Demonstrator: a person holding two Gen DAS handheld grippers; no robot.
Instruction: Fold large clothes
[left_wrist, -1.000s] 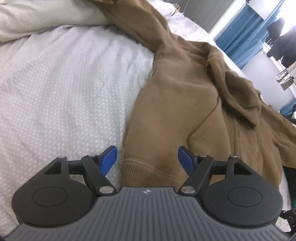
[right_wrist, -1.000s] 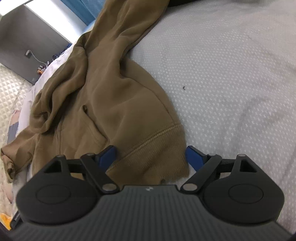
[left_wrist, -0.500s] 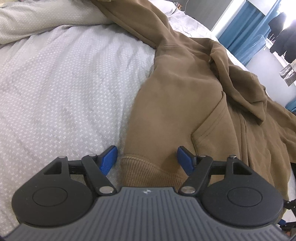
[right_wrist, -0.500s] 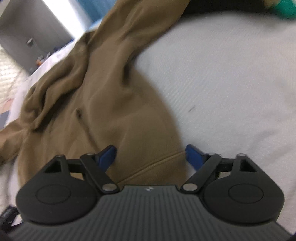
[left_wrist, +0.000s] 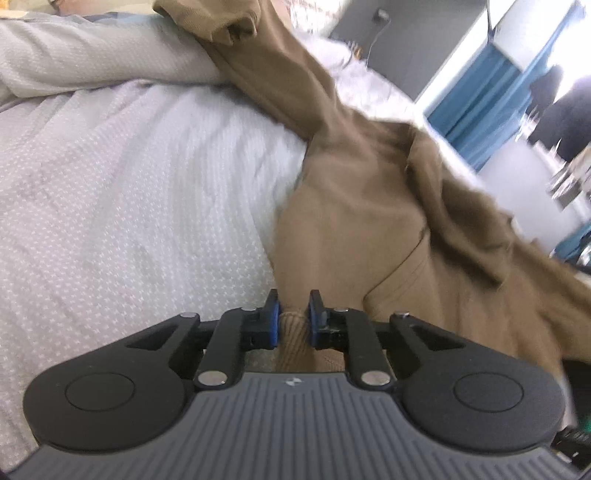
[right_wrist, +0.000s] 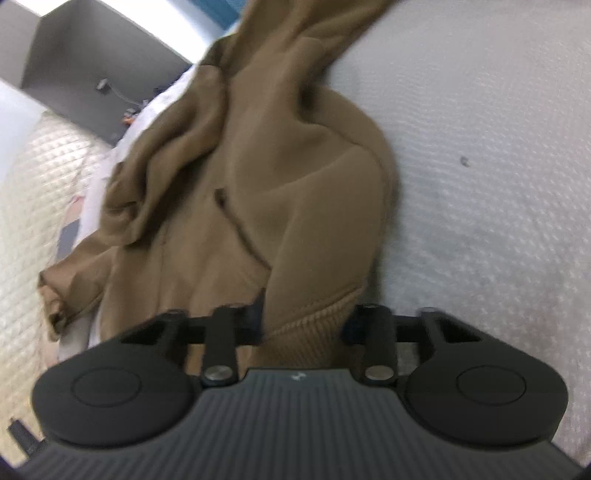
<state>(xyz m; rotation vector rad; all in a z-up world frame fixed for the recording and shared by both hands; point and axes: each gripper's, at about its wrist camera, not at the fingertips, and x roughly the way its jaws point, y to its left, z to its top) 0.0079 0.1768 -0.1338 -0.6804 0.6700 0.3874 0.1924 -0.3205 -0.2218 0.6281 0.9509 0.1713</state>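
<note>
A brown hoodie (left_wrist: 351, 206) lies crumpled on a white dotted bedspread (left_wrist: 129, 203), one sleeve stretched toward the far pillows. My left gripper (left_wrist: 293, 314) is closing, and its blue pads pinch a bunched piece of the ribbed hem (left_wrist: 291, 332). In the right wrist view the same hoodie (right_wrist: 258, 177) spreads away to the upper left over the bedspread (right_wrist: 480, 147). My right gripper (right_wrist: 304, 325) is closing too, with the other hem corner (right_wrist: 310, 325) gathered between its fingers and touching both. The picture there is blurred.
A folded grey duvet (left_wrist: 92, 59) runs along the far side of the bed. Blue curtains (left_wrist: 476, 96) and a bright window are beyond. A grey cabinet (right_wrist: 92, 48) and a cream quilted cover (right_wrist: 33, 184) lie to the left of the hoodie. A dark speck (right_wrist: 463, 160) marks the sheet.
Both grippers stood wide open around the hem corners; now both have closed in on them. The hem is bunched between the fingers and the cloth near it has puckered up.
</note>
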